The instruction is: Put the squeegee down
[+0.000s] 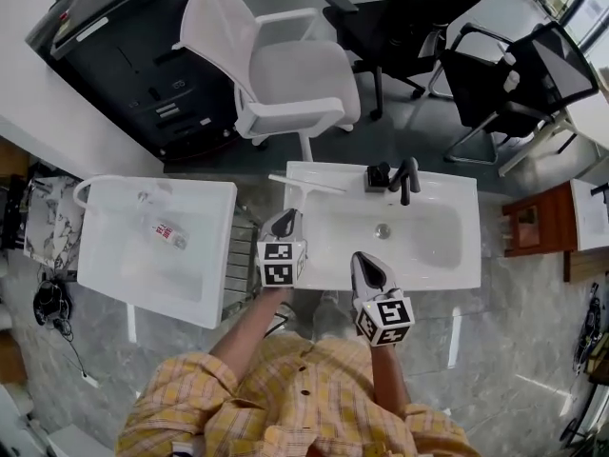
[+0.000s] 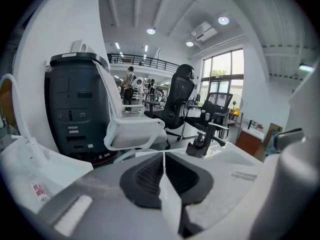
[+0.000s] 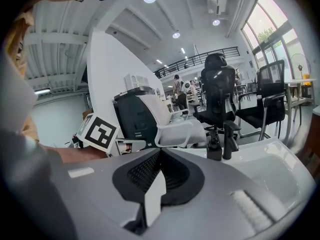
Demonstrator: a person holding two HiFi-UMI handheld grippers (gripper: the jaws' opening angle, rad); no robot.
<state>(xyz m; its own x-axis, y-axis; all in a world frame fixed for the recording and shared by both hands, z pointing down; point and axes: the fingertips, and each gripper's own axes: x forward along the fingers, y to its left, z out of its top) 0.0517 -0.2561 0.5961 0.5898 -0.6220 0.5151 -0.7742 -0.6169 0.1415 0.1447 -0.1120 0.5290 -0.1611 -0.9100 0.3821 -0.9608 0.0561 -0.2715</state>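
The white squeegee lies on the back left corner of the white sink, its blade along the rim. No gripper touches it. My left gripper hovers over the sink's left edge, just in front of the squeegee, its jaws shut with nothing between them. In the left gripper view the dark pads meet at the middle. My right gripper hangs above the sink's front rim, also shut and empty. The right gripper view shows its pads closed together, with the left gripper's marker cube off to the left.
A black faucet and a soap dispenser stand at the sink's back edge. A second white basin sits to the left. Behind are a white office chair, black chairs and a dark printer.
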